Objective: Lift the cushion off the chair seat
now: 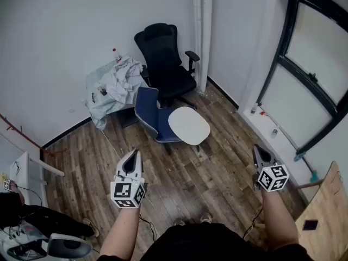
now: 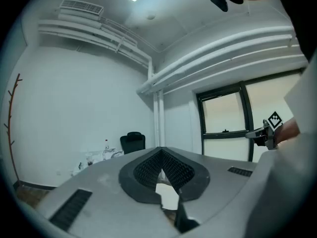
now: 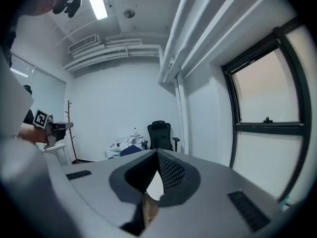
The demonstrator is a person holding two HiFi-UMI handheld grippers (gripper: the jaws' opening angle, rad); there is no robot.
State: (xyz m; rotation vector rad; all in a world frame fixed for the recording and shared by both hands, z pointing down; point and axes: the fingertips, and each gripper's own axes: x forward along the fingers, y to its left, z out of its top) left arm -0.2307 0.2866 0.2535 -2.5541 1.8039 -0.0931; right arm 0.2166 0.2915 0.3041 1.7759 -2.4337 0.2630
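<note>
You hold the left gripper (image 1: 132, 155) and right gripper (image 1: 259, 151) out over the floor (image 1: 217, 170), well apart, each with its fingers closed on nothing. The white cushion (image 1: 188, 125) lies on the seat of the blue chair (image 1: 145, 109), ahead of both grippers and untouched.

1. A black office chair (image 1: 166, 58) stands by the wall, far ahead of the left fingers (image 1: 130, 161).
2. A heap of white cloth (image 1: 119, 80) lies on a draped tabletop (image 1: 97, 105), ahead-left of those fingers, with a bottle (image 1: 115, 53) behind it.
3. White pipes (image 1: 201, 31) run up the corner, ahead between both pairs of fingers.
4. A dark-framed window (image 1: 310, 75) lies ahead-right of the right fingers (image 1: 261, 155).
5. A wooden board (image 1: 326, 216) leans just right of them.
</note>
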